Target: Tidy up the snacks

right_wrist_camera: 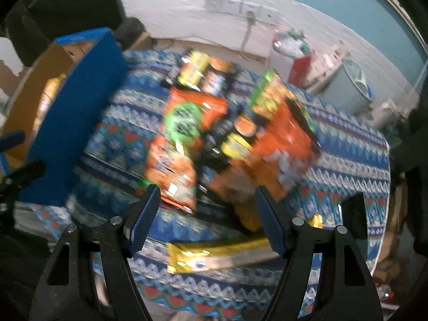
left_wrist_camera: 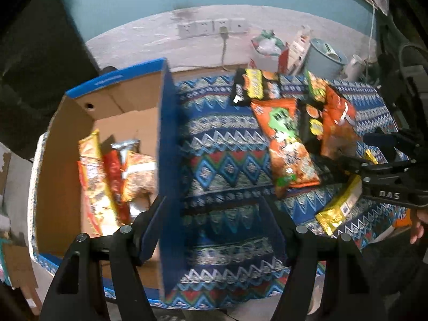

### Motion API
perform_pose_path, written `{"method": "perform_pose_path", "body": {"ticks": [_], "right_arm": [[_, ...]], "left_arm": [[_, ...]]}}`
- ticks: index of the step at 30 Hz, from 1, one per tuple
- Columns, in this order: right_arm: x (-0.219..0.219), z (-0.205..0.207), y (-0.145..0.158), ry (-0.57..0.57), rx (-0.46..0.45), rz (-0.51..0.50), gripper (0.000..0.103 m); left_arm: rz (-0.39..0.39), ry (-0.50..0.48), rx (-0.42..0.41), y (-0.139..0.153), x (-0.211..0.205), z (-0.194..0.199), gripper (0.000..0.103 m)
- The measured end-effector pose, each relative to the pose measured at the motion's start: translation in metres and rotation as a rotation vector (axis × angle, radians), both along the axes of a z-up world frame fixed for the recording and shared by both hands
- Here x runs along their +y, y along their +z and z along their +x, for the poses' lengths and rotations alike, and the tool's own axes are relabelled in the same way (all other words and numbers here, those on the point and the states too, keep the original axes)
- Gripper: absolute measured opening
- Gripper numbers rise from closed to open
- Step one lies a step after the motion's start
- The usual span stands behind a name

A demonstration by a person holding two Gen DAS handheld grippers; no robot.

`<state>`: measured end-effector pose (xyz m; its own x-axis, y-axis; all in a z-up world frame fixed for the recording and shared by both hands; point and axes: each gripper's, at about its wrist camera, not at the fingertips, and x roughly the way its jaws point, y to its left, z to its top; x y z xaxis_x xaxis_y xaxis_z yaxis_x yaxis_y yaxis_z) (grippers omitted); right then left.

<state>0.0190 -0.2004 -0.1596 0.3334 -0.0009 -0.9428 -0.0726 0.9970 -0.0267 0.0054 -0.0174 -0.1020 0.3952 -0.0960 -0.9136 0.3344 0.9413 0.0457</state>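
Since they're crinkly foil bags, the snack packets point(left_wrist_camera: 289, 139) are judged light, soft and slippery, best pinched by a sealed edge. Orange and yellow, they're heaped at 2 o'clock on the table point(left_wrist_camera: 222, 144). Left claw point(left_wrist_camera: 211, 214) and right claw point(right_wrist_camera: 207, 200) are held wide, empty.

Table, patterned cloth, with carton and loose snacks

We list a table point(left_wrist_camera: 222, 144) under a blue zigzag-patterned cloth. At its left edge we note an open cardboard box point(left_wrist_camera: 69, 144) with blue outer walls, standing on the cloth. Toward the far right corner we count a heap of overlapping snack packets point(left_wrist_camera: 289, 123), mostly orange, some black and yellow. Near the right front edge we record one gold packet point(right_wrist_camera: 214, 254) lying flat, apart from the heap.
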Motion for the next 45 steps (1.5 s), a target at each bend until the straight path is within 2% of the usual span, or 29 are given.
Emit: {"method": "perform_pose_path", "body": {"ticks": [11,16,21,31,35,37,39,45], "right_arm": [[-0.014,-0.021,-0.062,0.01,0.101,-0.16,0.073],[-0.019,-0.038,-0.068,0.022,0.123,-0.207,0.073],[-0.043,-0.055,-0.065,-0.024,0.119,-0.228,0.073],[-0.109,-0.08,-0.067,-0.215,0.14,-0.181,0.074],[-0.144,-0.085,-0.072,-0.352,0.147,-0.082,0.074],[-0.152,-0.086,-0.068,-0.397,0.129,-0.063,0.074],[-0.162,-0.089,-0.059,-0.442,0.098,0.001,0.074],[-0.166,-0.102,-0.041,-0.478,0.07,0.05,0.075]], "left_arm": [[0.014,-0.038,0.089,-0.031,-0.038,-0.007,0.071],[0.031,-0.051,0.119,-0.042,-0.049,-0.008,0.071],[0.038,-0.059,0.151,-0.05,-0.062,-0.006,0.071],[0.052,-0.066,0.172,-0.057,-0.093,-0.001,0.073],[0.046,-0.03,0.171,-0.062,-0.097,0.006,0.074],[0.038,-0.016,0.181,-0.065,-0.096,0.01,0.074],[0.03,-0.001,0.194,-0.068,-0.095,0.014,0.074],[0.025,0.028,0.208,-0.074,-0.093,0.029,0.074]]}}
